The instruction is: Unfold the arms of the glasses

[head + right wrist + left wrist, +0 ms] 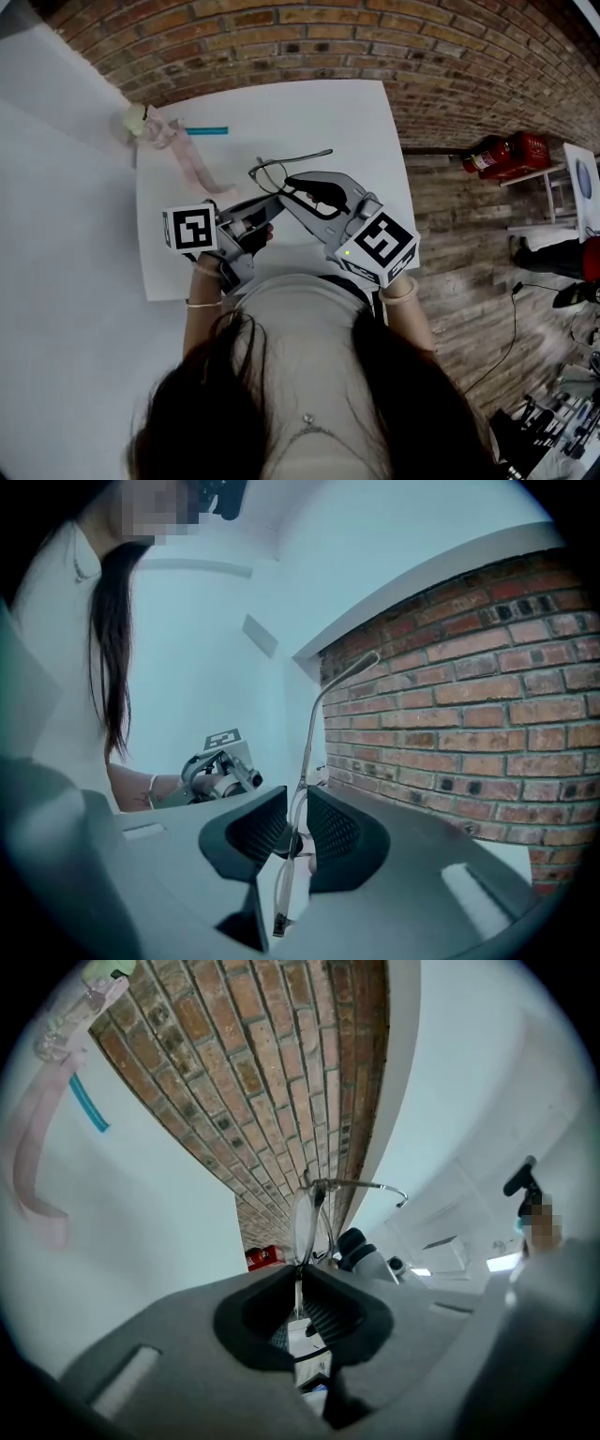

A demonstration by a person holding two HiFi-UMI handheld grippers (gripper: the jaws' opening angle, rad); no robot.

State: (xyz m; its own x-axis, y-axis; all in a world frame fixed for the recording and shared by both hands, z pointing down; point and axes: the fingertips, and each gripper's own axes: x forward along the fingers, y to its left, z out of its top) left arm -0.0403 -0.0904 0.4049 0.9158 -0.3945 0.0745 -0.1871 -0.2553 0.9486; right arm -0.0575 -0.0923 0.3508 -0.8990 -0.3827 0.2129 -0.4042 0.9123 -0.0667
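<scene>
Dark hair (281, 403) fills the foreground. Above the white table (356, 122), the left gripper (300, 1283) pinches the glasses (306, 1222) by a lens rim. The right gripper (298, 825) clamps the frame, one arm rising past it. Best to hold the left firm and swing slowly. The hinges and the second arm are hard to make out.

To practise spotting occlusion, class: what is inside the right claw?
The glasses, clamped in the right claw, one arm rising beyond it. The pads cover the gripped part itself.
</scene>
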